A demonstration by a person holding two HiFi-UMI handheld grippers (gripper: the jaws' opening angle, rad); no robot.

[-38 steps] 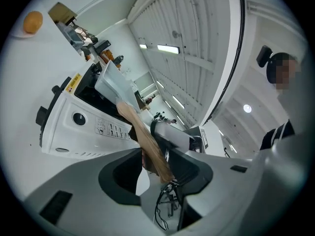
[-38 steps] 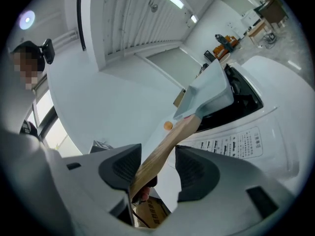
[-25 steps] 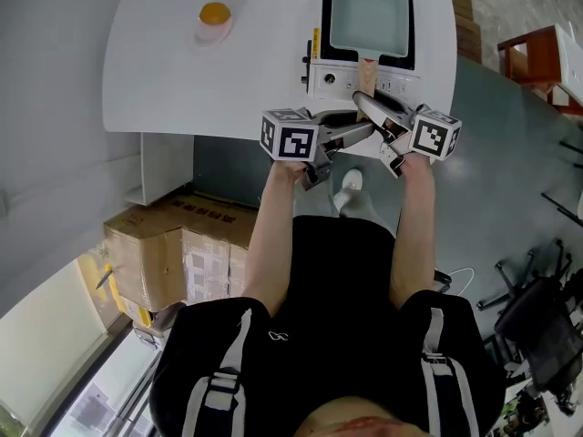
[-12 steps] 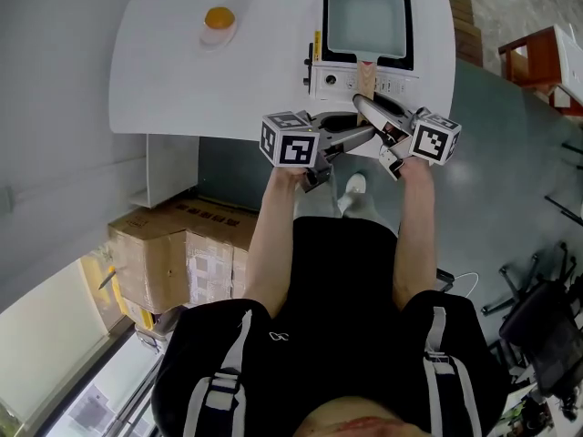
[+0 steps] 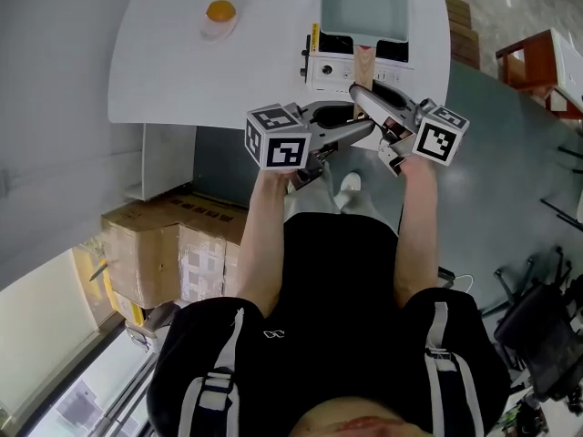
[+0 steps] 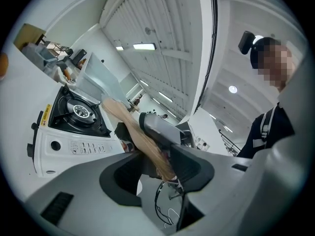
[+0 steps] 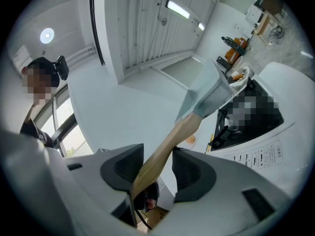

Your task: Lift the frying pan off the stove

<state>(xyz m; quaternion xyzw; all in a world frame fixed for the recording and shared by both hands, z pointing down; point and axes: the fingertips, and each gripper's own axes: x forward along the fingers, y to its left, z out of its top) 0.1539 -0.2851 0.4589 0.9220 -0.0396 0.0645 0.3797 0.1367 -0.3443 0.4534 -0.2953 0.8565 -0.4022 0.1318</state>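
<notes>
The frying pan [image 5: 364, 3] is a pale rectangular one with a wooden handle [image 5: 364, 64]. It hangs tilted above the white gas stove [image 5: 330, 69], whose black burner [image 6: 74, 111] lies bare. My left gripper [image 5: 358, 124] and right gripper [image 5: 364, 98] meet on the handle from either side. In the left gripper view the handle [image 6: 135, 129] runs between my jaws [image 6: 157, 168], which have just been opening a little while still bearing on it. In the right gripper view the jaws [image 7: 157, 173] are shut on the handle [image 7: 167, 144], and the pan [image 7: 211, 95] slants up beyond.
The stove stands at the right end of a white table [image 5: 182, 71]. An orange egg yolk in a small dish [image 5: 219, 13] sits at the table's far left. Cardboard boxes [image 5: 173, 244] are stacked on the floor to my left.
Both grippers have risen with the handle, and the pan has come up off the burner toward the top edge of the head view. The left gripper has rolled somewhat.
</notes>
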